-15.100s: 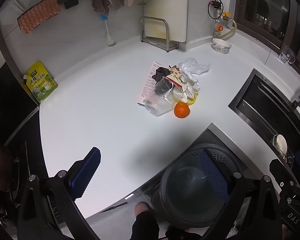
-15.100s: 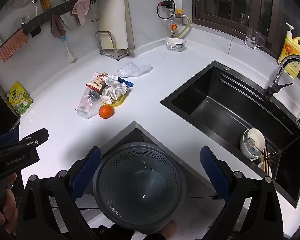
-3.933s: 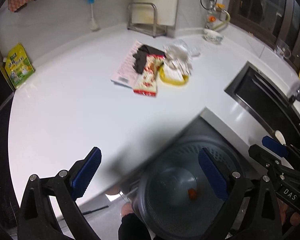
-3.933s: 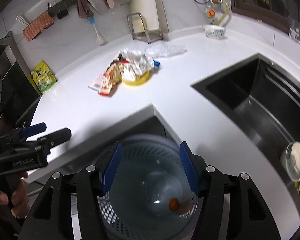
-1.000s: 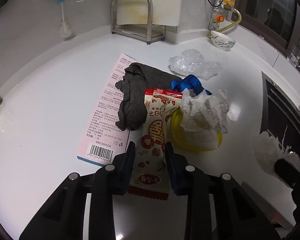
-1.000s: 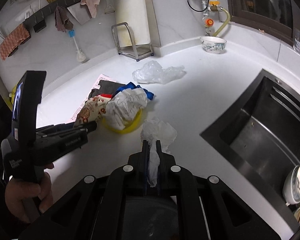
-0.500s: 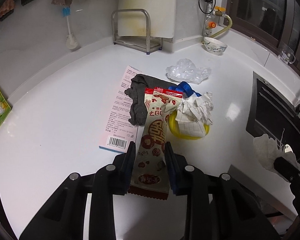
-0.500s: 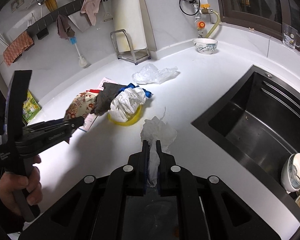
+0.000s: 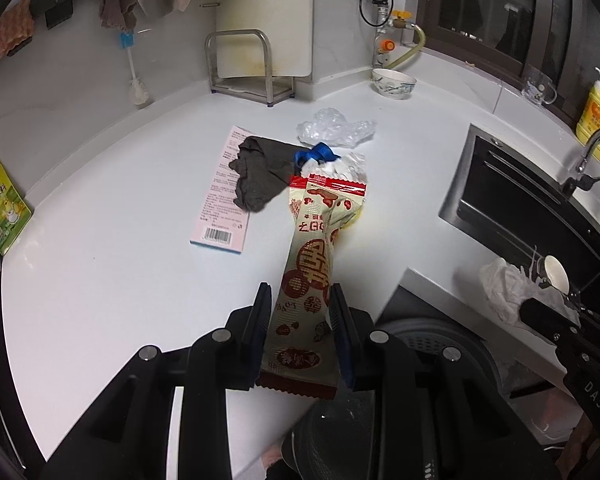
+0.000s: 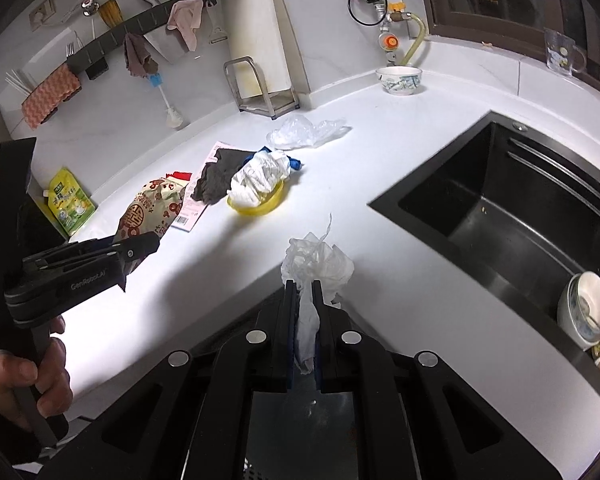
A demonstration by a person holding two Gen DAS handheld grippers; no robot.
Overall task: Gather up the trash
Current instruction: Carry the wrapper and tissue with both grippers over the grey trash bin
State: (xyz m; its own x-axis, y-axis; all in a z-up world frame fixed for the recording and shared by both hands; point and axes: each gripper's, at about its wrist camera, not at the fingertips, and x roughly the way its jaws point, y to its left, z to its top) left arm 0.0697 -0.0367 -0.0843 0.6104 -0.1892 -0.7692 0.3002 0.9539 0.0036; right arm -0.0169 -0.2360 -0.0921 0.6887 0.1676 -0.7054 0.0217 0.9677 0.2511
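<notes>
My left gripper (image 9: 299,300) is shut on a red and beige snack wrapper (image 9: 314,264) and holds it above the counter edge; the wrapper also shows in the right wrist view (image 10: 150,208). My right gripper (image 10: 303,290) is shut on a crumpled white tissue (image 10: 318,264), held over the grey bin (image 9: 440,392) below the counter corner. On the white counter (image 9: 120,260) lie a pink leaflet (image 9: 224,204), a dark grey cloth (image 9: 260,176), a yellow dish (image 10: 260,202) with crumpled white paper (image 10: 262,174), a blue scrap (image 9: 316,154) and a clear plastic bag (image 9: 334,130).
A black sink (image 10: 512,208) with a white bowl (image 10: 586,310) lies to the right. A patterned bowl (image 10: 399,79), a metal rack (image 10: 262,90), a bottle brush (image 10: 168,100) and a green packet (image 10: 70,200) stand along the back and left.
My left gripper has lifted the snack wrapper off the pile and drawn it back toward the bin. My right gripper has pulled back a little with the tissue.
</notes>
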